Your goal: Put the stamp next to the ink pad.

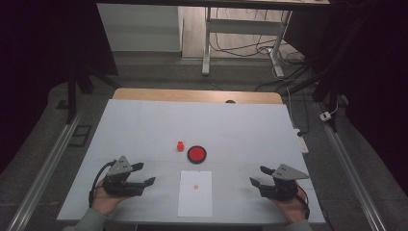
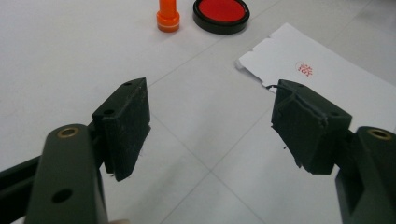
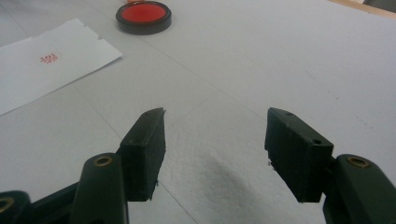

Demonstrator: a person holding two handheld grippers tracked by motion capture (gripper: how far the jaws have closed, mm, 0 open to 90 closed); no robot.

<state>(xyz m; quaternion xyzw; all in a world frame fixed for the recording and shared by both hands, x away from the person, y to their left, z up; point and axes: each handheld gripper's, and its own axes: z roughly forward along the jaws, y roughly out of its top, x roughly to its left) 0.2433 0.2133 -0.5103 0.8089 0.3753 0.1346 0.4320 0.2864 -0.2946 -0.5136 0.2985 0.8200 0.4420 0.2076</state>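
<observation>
We count two grippers, one in each of the person's hands, both low over the white table (image 1: 144, 125). The left gripper (image 1: 143, 174) sits at the near left, its jaws spread wide with nothing between them; in the left gripper view we see bare tabletop in the gap between its black pads (image 2: 130, 126). The right gripper (image 1: 259, 176) sits at the near right, likewise released and empty, with bare table between its pads (image 3: 152, 149) in the right gripper view.

Between the two grippers lies one sheet of white paper (image 1: 195, 192), flat near the table's front edge, well apart from both. It bears one small red stamp mark (image 2: 306, 69) (too small and blurred for us to read any characters). The sheet's far edge looks slightly ragged in the left gripper view.

Just beyond the paper we count one round ink pad (image 1: 197, 154), a black rim around a red face, open and lying flat. Just to its left stands one small orange stamp (image 1: 180, 146), upright, near the pad but not touching it.

We find no brand or label on the stamp, the pad or the grippers.

Each gripper carries one grey three-cornered plate on top, and a black cable trails from each.
</observation>
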